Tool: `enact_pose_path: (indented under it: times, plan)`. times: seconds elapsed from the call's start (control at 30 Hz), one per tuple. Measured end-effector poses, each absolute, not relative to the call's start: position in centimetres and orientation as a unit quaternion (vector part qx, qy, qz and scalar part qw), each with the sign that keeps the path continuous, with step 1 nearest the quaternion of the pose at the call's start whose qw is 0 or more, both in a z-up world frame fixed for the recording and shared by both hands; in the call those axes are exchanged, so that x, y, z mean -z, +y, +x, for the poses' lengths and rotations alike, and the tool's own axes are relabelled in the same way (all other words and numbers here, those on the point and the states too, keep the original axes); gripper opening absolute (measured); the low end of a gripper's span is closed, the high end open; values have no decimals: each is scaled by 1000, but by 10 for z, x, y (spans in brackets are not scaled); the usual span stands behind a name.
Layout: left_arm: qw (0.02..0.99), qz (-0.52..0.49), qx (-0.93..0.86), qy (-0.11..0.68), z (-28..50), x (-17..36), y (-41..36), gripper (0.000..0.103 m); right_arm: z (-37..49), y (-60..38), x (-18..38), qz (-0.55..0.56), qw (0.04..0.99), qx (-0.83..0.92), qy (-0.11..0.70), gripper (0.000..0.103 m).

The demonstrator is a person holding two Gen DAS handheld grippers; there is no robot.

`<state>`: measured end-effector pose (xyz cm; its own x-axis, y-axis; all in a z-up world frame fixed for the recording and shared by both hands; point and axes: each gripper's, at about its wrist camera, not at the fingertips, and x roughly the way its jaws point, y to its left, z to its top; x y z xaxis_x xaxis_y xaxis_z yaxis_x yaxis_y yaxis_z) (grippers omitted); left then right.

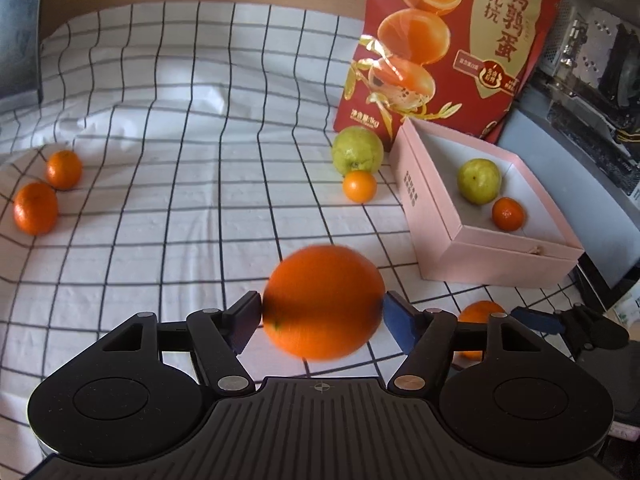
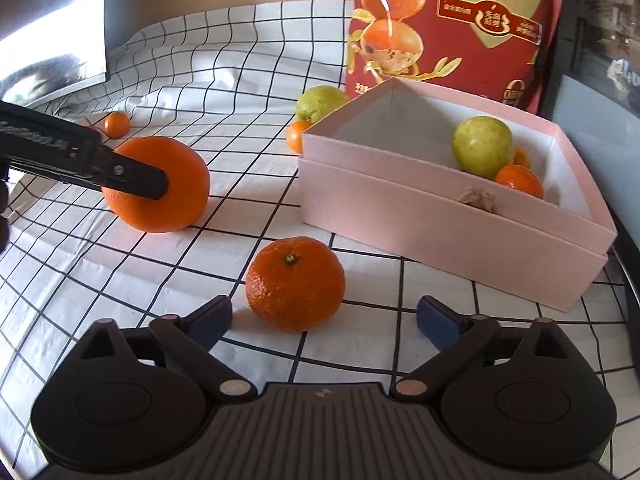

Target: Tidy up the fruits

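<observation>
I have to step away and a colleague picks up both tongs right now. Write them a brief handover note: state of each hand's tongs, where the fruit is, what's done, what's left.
Left tongs: shut on the large orange, carried above the checked cloth.
Right tongs: open, empty, with a mandarin on the cloth just in front of them.
Pink box: holds a green guava and at least one small mandarin.
Done: those fruits boxed.
Left: box the held orange and the near mandarin, then the guava and small orange fruit beside the box, and two mandarins at the cloth's far left.
</observation>
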<state>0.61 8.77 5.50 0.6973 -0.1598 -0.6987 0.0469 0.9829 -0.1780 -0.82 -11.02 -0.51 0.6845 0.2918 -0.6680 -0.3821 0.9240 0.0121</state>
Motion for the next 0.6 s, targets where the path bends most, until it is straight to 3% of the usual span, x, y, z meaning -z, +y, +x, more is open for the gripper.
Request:
enact_pose_path:
  times: [0.6]
  plan:
    - [922, 6, 82, 379, -2, -67, 70, 72, -7, -110, 5, -66, 913, -188, 355, 103]
